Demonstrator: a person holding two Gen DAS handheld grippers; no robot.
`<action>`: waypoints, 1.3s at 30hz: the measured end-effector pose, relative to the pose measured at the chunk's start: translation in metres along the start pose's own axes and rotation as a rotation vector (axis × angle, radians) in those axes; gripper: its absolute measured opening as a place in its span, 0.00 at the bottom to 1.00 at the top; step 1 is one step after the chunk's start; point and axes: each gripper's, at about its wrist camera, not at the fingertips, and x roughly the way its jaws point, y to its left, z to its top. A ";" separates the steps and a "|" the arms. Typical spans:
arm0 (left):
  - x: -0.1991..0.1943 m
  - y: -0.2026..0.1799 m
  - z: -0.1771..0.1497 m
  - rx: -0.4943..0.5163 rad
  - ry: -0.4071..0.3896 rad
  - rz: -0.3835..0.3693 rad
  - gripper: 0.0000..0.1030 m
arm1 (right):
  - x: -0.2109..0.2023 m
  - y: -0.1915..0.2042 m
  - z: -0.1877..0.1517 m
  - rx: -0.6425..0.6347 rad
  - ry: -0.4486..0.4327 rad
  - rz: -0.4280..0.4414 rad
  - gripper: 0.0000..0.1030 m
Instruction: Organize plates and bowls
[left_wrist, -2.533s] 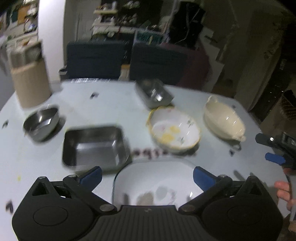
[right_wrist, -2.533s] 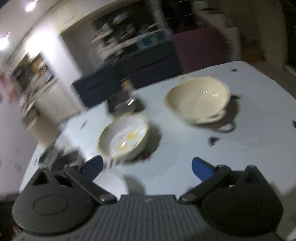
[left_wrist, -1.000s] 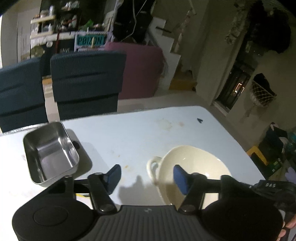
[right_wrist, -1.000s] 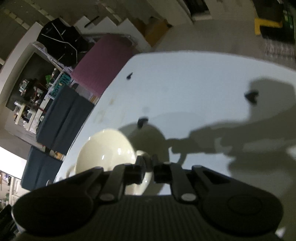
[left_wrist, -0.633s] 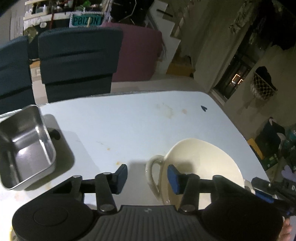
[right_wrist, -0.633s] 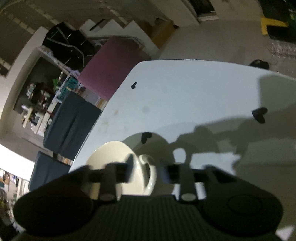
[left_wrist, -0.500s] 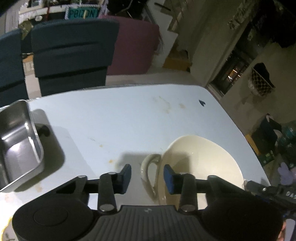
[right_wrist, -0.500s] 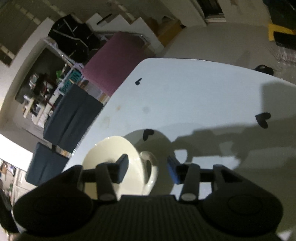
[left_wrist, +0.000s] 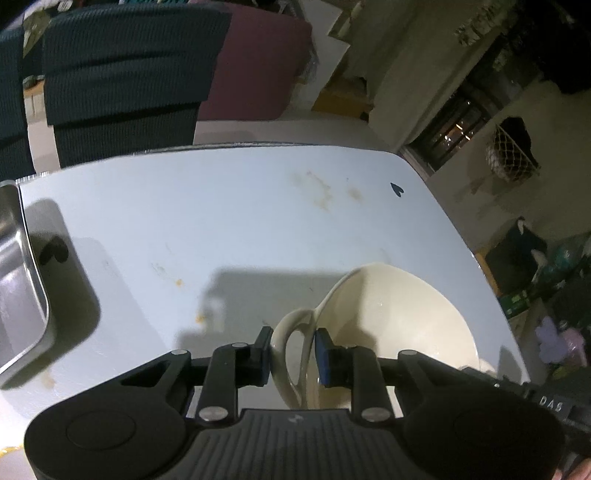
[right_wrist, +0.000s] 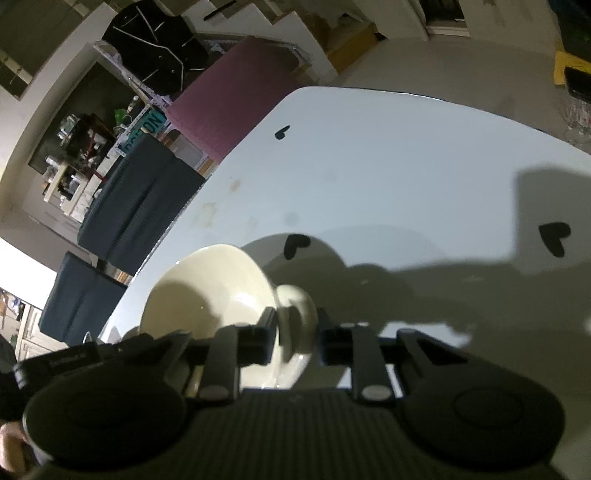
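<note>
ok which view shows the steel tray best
Only the left wrist view shows the steel tray, and just its right part, cut off at the frame's left edge, on the table. In the right wrist view it is out of frame.

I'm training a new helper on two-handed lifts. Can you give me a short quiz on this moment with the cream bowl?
1. True or false: the left gripper has its fingers on either side of a loop handle of the cream bowl.
2. What is the right gripper closing around?
A. the steel tray
B. the bowl's other handle
C. a chair back
3. Fill in: the steel tray sits at the ____ edge of the left wrist view.

Key: 1 true; 2 B; 3 left. Both grippers have just been closing, each with a handle between its fingers.
</note>
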 end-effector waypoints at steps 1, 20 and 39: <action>-0.001 0.000 -0.001 0.000 -0.003 -0.002 0.24 | -0.003 -0.001 0.000 0.003 0.001 0.002 0.25; -0.079 -0.018 -0.036 -0.071 -0.129 0.028 0.24 | -0.049 0.022 -0.003 -0.172 -0.047 0.044 0.23; -0.231 -0.022 -0.130 -0.092 -0.264 0.120 0.21 | -0.138 0.054 -0.049 -0.305 -0.065 0.231 0.23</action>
